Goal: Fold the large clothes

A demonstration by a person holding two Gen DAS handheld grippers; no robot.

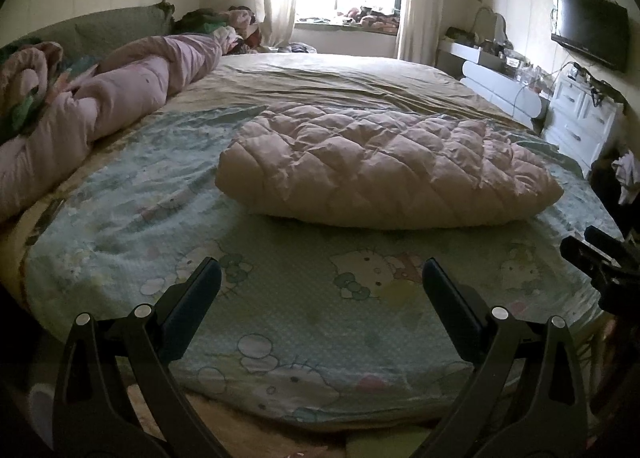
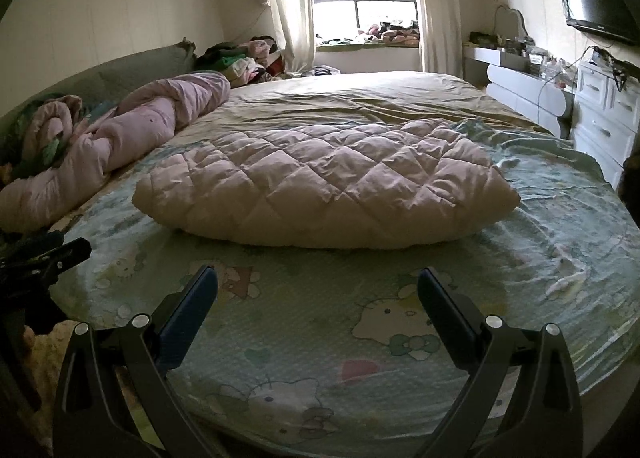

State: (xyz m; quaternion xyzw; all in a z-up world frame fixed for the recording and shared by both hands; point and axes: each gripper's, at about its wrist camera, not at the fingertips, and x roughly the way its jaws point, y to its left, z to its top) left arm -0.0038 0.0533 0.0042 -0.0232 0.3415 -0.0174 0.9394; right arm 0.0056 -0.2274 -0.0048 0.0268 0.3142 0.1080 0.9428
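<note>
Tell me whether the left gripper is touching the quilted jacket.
Apart. The left wrist view shows the left gripper open, with a strip of cartoon sheet between its fingertips and the quilted jacket.

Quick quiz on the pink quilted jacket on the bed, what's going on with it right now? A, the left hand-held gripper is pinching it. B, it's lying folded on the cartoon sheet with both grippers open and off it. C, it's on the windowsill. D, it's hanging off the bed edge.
B: the quilted jacket lies as a folded bundle on the cartoon sheet, and the left hand-held gripper and right hand-held gripper are open, short of it.
</note>
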